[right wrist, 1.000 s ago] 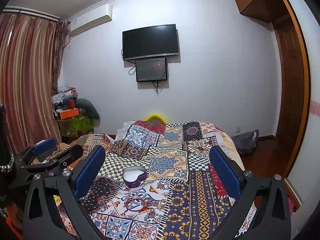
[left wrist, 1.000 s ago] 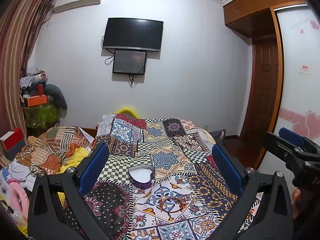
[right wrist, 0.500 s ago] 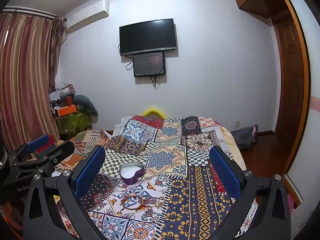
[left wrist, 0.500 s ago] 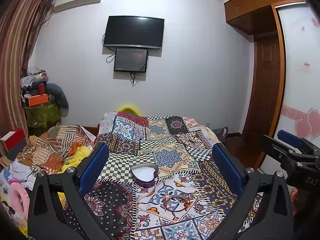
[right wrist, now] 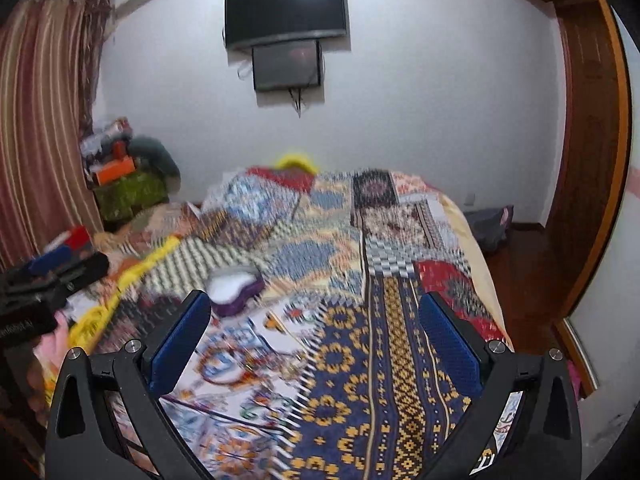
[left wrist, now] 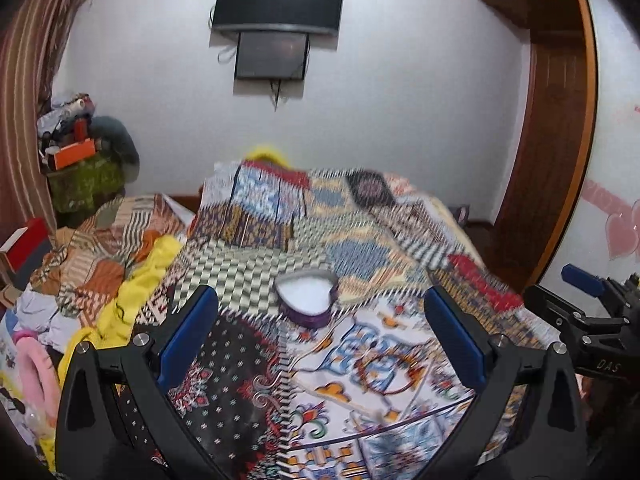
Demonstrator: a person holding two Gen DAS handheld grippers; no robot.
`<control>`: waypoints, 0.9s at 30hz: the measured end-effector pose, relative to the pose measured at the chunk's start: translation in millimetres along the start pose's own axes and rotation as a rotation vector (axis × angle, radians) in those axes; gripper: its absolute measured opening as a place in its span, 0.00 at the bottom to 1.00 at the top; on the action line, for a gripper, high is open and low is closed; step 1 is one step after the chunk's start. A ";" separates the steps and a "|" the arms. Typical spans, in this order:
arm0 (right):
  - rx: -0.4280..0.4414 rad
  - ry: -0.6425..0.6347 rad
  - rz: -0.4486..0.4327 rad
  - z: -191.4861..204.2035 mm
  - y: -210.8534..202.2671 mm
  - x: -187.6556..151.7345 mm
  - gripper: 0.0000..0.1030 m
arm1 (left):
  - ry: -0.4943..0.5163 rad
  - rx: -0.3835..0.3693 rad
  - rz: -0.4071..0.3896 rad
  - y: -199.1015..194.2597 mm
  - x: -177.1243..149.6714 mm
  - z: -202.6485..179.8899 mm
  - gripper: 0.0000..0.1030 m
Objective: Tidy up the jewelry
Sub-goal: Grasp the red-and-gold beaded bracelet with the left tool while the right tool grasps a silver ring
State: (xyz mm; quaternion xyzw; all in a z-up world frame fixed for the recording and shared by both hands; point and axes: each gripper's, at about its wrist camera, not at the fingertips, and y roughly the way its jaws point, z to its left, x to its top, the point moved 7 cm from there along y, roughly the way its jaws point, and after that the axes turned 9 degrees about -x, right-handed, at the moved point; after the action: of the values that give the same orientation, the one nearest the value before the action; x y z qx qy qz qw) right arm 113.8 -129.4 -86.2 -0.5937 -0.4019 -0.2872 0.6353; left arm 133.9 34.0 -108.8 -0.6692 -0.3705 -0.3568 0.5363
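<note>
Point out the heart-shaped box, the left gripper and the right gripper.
heart-shaped box point(left wrist: 306, 298): left wrist view, white inside.
left gripper point(left wrist: 320, 332): left wrist view, midway between fingertips.
right gripper point(right wrist: 314, 328): right wrist view, midway between fingertips.

White wall, 2 screens, patchwork bed.

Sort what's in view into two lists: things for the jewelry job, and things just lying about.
For the job:
heart-shaped box, open, on the patchwork bedspread
jewelry pieces, blurred, nearer than the box
left gripper and right gripper, both open, empty

Lying about:
yellow cloth
orange box
wall TV
</note>
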 end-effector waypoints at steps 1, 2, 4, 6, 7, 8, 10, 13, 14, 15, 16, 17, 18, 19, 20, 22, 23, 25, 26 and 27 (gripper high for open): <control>-0.005 -0.014 0.024 -1.0 6.7 -6.2 1.00 | 0.004 0.005 0.015 4.5 -4.3 2.4 1.00; -0.008 -0.024 0.040 -1.7 11.7 -11.0 1.00 | 0.011 0.009 0.040 10.7 -10.3 5.1 1.00; -0.012 -0.049 0.084 -2.8 23.3 -21.5 1.00 | 0.032 0.018 0.082 21.2 -20.4 7.6 1.00; -0.008 -0.077 0.128 -3.9 32.3 -32.8 1.00 | 0.046 0.025 0.121 30.8 -30.0 9.9 1.00; -0.003 -0.090 0.146 -4.7 36.8 -37.9 1.00 | 0.048 0.018 0.146 36.3 -35.3 10.6 1.00; 0.001 -0.098 0.156 -4.1 39.4 -41.0 1.00 | 0.048 0.011 0.169 41.4 -40.1 11.2 1.00; 0.020 -0.127 0.190 -3.0 45.3 -49.6 1.00 | 0.039 0.003 0.213 51.8 -49.2 13.7 1.00; 0.049 -0.160 0.223 1.1 50.1 -57.4 1.00 | 0.028 -0.048 0.265 61.2 -58.7 11.3 1.00; 0.058 -0.165 0.229 2.7 54.5 -58.2 0.99 | 0.023 -0.062 0.284 65.1 -61.7 10.4 1.00; 0.072 -0.173 0.239 4.4 54.4 -60.3 0.97 | 0.018 -0.069 0.298 67.5 -63.0 10.0 1.00; 0.089 -0.179 0.248 6.8 54.5 -62.0 0.93 | 0.011 -0.072 0.317 71.7 -65.2 9.7 1.00; 0.102 -0.182 0.255 9.2 57.9 -61.8 0.90 | 0.001 -0.079 0.337 76.0 -68.2 9.1 1.00; 0.123 -0.182 0.264 11.9 57.0 -62.7 0.88 | -0.005 -0.091 0.354 79.3 -70.7 7.7 1.00; 0.143 -0.177 0.274 14.4 56.9 -63.2 0.85 | -0.009 -0.106 0.371 82.5 -73.4 5.9 1.00; 0.159 -0.173 0.280 17.2 58.3 -63.7 0.82 | -0.010 -0.114 0.383 84.9 -75.3 4.0 1.00; 0.192 -0.168 0.299 23.3 61.1 -64.7 0.75 | -0.001 -0.127 0.405 90.2 -79.3 -0.6 0.98; 0.206 -0.172 0.309 26.8 61.6 -66.2 0.71 | 0.005 -0.127 0.418 92.3 -80.9 -2.4 0.96; 0.231 -0.183 0.329 33.4 64.0 -69.4 0.66 | 0.007 -0.144 0.450 97.0 -84.5 -6.0 0.87; 0.240 -0.187 0.339 36.1 66.0 -70.7 0.60 | 0.002 -0.157 0.465 99.0 -86.5 -7.4 0.82; 0.258 -0.194 0.355 40.2 67.5 -73.2 0.58 | -0.004 -0.174 0.481 100.9 -88.4 -8.6 0.80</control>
State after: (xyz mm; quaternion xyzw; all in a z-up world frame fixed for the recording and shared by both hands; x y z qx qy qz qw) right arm 126.3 -89.2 -185.0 -0.5939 -0.3835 -0.0589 0.7048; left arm 180.3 0.4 -230.4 -0.7823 -0.1700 -0.2480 0.5455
